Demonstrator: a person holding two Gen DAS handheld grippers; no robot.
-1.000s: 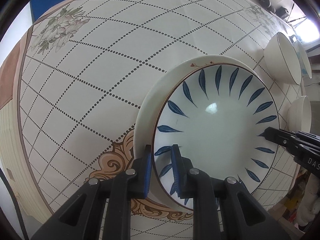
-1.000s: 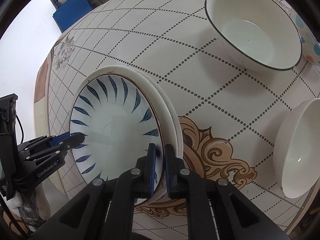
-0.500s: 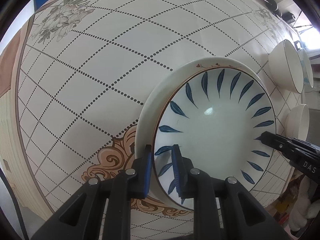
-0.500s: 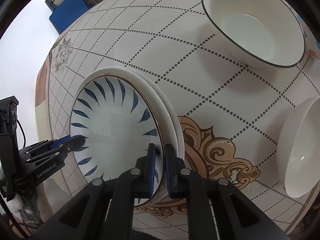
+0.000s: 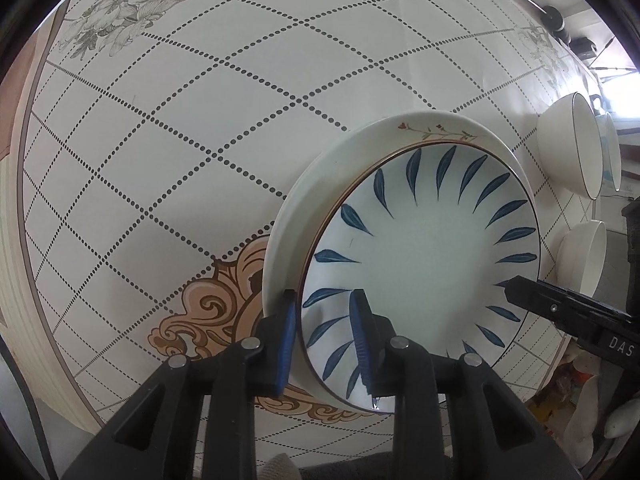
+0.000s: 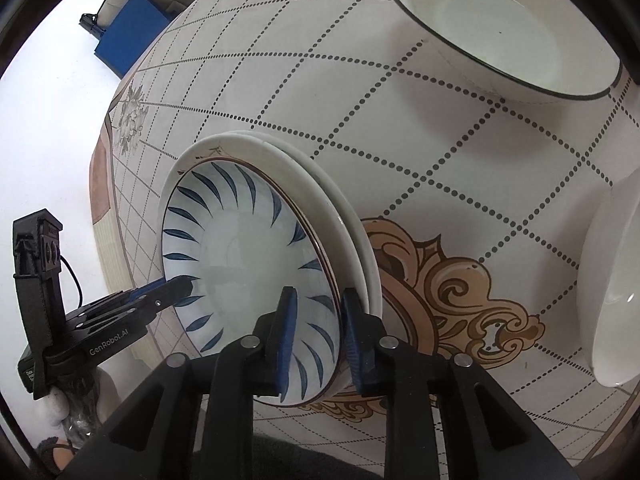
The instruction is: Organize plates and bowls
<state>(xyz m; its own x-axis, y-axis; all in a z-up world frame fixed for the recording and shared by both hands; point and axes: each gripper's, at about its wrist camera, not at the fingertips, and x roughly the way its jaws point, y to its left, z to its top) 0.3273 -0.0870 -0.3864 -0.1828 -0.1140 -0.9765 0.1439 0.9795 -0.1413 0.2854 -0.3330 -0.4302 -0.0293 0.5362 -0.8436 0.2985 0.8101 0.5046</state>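
Right now both grippers sit on the rim of the blue-leaf plate [image 5: 424,264], which lies on top of a plain white plate stack [image 5: 292,232] on the tablecloth [image 5: 168,128]; in the left wrist view the stack fills the lower right of the frame. The left gripper [image 5: 325,344] has its blue pads on either side of the plate's near rim, one pad outside the stack's edge and one on the leaf pattern inside; the jaws look slightly apart around the rim, and I cannot tell whether they press it. From the lower right edge of that view the right gripper's black tip reaches onto the plate's far rim.

In the right wrist view the right gripper [image 6: 316,340] straddles the rim of the same plate at lower centre; one pad lies on the painted inside and the other against the outer edge of the stack, and whether they squeeze is unclear. The left gripper's black body comes in from the lower left of this frame.

A black-rimmed bowl [image 6: 504,28] stands at the upper right; a white bowl [image 6: 616,280] is cut off by the right edge, well apart from the plates; a blue box [image 6: 128,36] shows at the upper left beyond the table.
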